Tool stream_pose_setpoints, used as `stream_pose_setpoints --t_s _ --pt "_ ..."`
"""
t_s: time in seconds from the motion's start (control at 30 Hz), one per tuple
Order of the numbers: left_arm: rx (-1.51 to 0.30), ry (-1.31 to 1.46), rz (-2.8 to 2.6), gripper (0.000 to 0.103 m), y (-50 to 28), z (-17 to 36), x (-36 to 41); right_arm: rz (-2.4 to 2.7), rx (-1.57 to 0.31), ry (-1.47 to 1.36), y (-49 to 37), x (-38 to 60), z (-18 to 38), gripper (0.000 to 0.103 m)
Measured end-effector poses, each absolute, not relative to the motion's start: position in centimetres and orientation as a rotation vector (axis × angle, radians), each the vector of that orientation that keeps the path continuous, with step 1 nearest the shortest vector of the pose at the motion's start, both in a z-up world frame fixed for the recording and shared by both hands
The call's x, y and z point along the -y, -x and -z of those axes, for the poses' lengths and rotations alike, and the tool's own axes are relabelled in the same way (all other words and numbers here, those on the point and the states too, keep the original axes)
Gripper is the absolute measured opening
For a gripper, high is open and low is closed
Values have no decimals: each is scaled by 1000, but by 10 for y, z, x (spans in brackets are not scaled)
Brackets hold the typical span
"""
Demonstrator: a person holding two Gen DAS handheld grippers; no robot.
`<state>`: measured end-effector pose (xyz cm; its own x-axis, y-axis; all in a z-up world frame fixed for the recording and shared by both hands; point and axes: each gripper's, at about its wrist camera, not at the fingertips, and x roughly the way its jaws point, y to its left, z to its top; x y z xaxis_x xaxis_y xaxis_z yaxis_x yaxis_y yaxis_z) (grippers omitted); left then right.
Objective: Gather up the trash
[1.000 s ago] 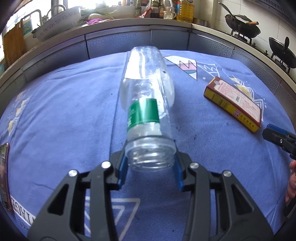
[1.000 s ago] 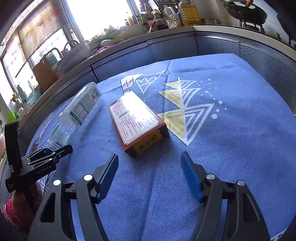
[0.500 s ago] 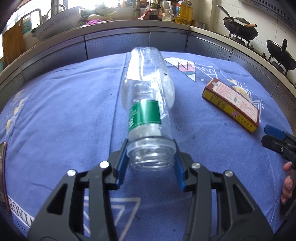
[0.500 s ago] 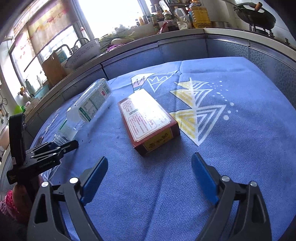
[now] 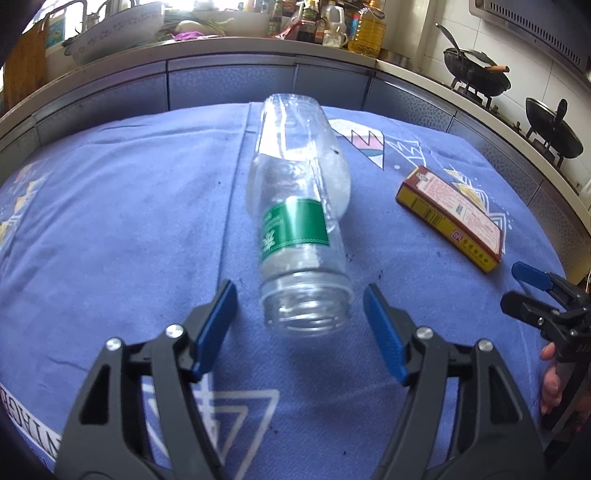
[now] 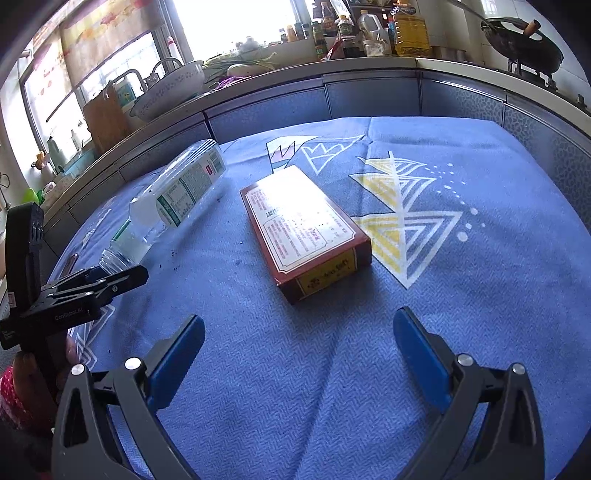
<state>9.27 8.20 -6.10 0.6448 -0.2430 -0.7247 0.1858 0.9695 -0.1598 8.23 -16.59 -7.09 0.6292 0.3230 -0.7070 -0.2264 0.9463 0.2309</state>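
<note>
Blue patterned cloth (image 6: 461, 295) covers counter. Grey panelled cabinets (image 6: 369, 99) run behind it, worktop above. Bright window (image 6: 229, 22) at back, daylight glaring. Oil and sauce bottles (image 6: 410, 33) along ledge. Large white basin (image 6: 170, 88) left. Black woks (image 5: 476, 74) on stove, right; white tiled wall (image 5: 417, 40).

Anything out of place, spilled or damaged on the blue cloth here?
The clear bottle lies on its side, uncapped, between the open left gripper fingers. A flat box lies nearby, and dark crumbs speckle the cloth. Nothing looks damaged.
</note>
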Motion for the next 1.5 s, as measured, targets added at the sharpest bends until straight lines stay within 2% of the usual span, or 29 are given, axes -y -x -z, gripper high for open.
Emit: stream_pose_setpoints --t_s 0.57,0.73,0.9,1.03,1.07,1.13,1.23,1.5 --pt "-850 129 288 72 -90 59 -96 -308 -824 -118 -79 165 70 100" --pt "-790 172 291 71 -87 36 -111 -298 -802 -97 -77 165 62 94" --pt "-782 104 292 71 -114 18 -92 -302 -765 24 -86 152 50 93" --pt "-822 64 254 71 -137 23 -79 -294 -778 76 -104 147 52 93" --pt "-834 64 249 70 -141 26 -78 -292 -786 81 -109 147 54 92" --pt "-850 61 242 61 -147 31 -76 -290 -804 95 -117 148 59 87" --pt "-835 55 244 61 -146 31 -76 -302 -846 97 -130 150 67 65" --pt "-795 80 301 60 -119 17 -78 -335 -800 -8 -113 165 54 63"
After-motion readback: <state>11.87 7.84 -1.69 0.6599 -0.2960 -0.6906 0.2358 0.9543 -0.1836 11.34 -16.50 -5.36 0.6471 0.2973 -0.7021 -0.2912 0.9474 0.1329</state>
